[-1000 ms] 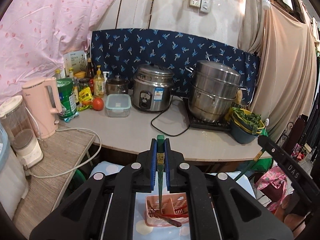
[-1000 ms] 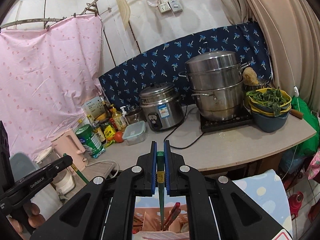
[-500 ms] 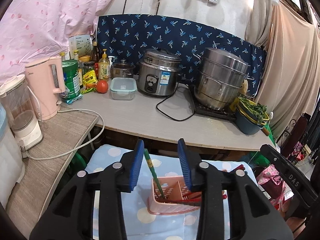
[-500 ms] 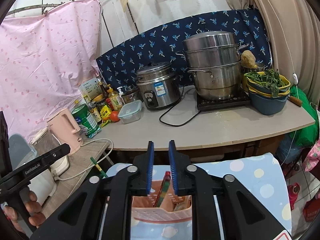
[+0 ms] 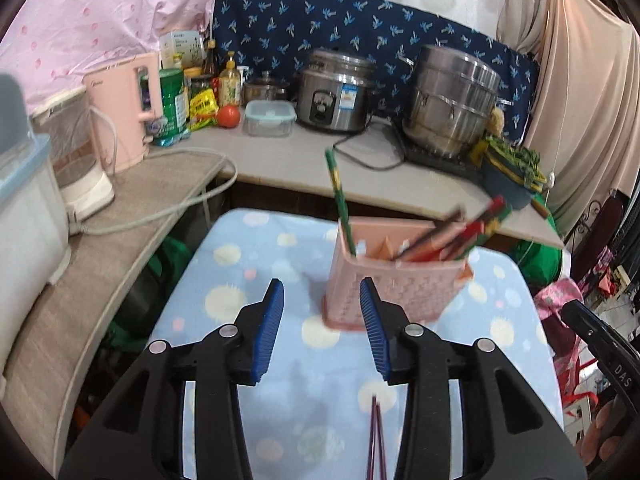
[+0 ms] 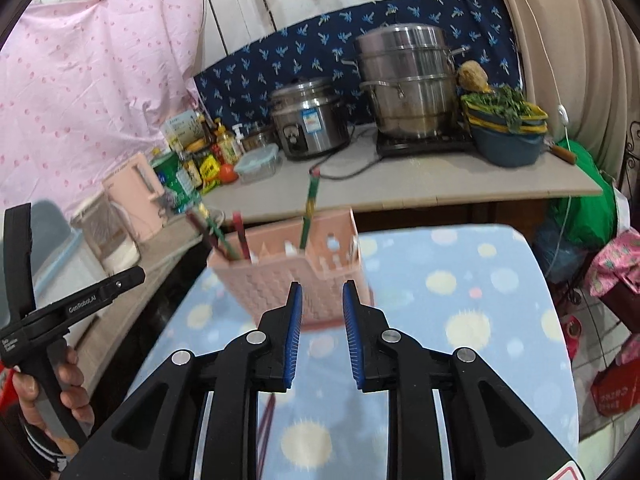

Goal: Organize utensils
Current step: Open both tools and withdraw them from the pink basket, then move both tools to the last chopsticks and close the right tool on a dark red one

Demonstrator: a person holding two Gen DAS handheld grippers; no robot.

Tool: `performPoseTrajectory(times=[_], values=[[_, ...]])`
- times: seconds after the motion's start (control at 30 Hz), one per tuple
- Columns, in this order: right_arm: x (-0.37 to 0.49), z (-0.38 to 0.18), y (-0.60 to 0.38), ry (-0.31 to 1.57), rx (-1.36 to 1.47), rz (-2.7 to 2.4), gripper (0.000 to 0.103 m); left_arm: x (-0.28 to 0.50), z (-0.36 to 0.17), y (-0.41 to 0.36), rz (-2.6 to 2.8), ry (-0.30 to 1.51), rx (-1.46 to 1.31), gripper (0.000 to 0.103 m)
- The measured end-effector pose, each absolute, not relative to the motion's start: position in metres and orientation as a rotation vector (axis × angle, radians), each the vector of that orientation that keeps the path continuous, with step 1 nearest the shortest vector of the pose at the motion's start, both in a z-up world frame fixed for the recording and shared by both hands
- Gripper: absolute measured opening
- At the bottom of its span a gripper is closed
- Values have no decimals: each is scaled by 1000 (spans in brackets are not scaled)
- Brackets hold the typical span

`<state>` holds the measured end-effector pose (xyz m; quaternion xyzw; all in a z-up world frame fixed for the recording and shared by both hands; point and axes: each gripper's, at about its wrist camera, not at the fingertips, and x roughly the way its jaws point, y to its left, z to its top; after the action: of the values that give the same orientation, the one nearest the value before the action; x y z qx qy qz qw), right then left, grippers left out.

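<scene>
Left wrist view: the left gripper [image 5: 322,312] has its blue-padded jaws apart and empty, hovering over the dotted blue cloth [image 5: 248,280]. Just past its right finger stands the pink holder [image 5: 396,280], upright on the cloth and blurred. A green chopstick [image 5: 338,196] rises from the holder's left compartment, leaning a little left; a bundle of red and dark chopsticks [image 5: 460,232] leans out to the right. A dark pair of chopsticks [image 5: 376,436] lies flat on the cloth between the fingers, near the bottom edge.

Right wrist view shows the right gripper [image 6: 320,316] with its jaws parted by a narrow gap, nothing between the pads. It points at the holder [image 6: 280,284], which sits just beyond the fingertips. One green chopstick [image 6: 310,212] stands in the right part of the holder, others [image 6: 218,232] lean out at its left. A reddish pair [image 6: 266,424] lies on the cloth beneath the fingers. At far left a hand [image 6: 44,396] grips the handle of the other gripper.

Beyond the cloth runs a counter [image 6: 480,184] carrying a rice cooker [image 6: 310,120], a steamer pot [image 6: 408,84] and a pink kettle [image 5: 126,108].
</scene>
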<state>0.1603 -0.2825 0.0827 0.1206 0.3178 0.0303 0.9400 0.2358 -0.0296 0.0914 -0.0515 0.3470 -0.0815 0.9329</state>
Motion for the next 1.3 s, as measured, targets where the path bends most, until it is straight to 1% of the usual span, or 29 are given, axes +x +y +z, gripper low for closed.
performPoseTrajectory(times=[0.23, 0.47, 0.9, 1.17, 1.3], values=[[103, 31, -263, 769, 224, 70, 21, 177, 39, -31, -169, 800, -59, 38], [60, -4, -244, 838, 200, 62, 21, 139, 9, -30, -179, 861, -51, 38], [7, -42, -212, 936, 171, 94, 21, 86, -26, -23, -162, 924, -24, 38], [-3, -52, -185, 955, 152, 149, 21, 67, -41, -21, -170, 961, -15, 38], [-2, -56, -172, 963, 140, 177, 21, 61, -43, -21, -176, 968, -11, 42]])
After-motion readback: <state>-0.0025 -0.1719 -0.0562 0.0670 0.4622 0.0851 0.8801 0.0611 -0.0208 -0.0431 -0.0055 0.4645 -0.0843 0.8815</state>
